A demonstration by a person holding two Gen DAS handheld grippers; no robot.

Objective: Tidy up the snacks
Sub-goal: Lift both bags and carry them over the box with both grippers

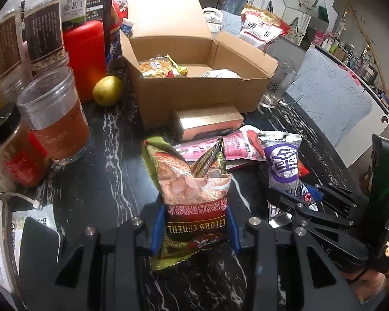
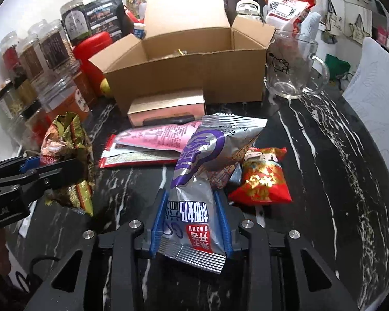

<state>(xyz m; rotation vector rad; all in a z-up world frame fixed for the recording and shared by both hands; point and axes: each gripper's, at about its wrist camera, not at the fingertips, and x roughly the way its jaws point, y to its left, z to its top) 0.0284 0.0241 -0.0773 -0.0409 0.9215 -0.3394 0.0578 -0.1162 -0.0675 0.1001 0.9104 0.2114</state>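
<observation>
Glossy crinkled foil wraps the cereal bag (image 1: 194,191) and the silver packet (image 2: 197,181). The box (image 1: 194,93) is matt brown cardboard, the mug (image 2: 293,64) clear glass. The table (image 2: 324,168) is polished black veined stone.

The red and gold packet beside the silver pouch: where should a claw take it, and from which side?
Grip the red and gold packet across its puffy middle, coming from above on its open right side. It lies flat on the table, and the silver pouch crowds its left edge.

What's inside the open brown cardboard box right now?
The open brown cardboard box holds a waffle-patterned snack pack, a small green-yellow wrapped sweet and a white packet; its near wall hides the rest.
</observation>
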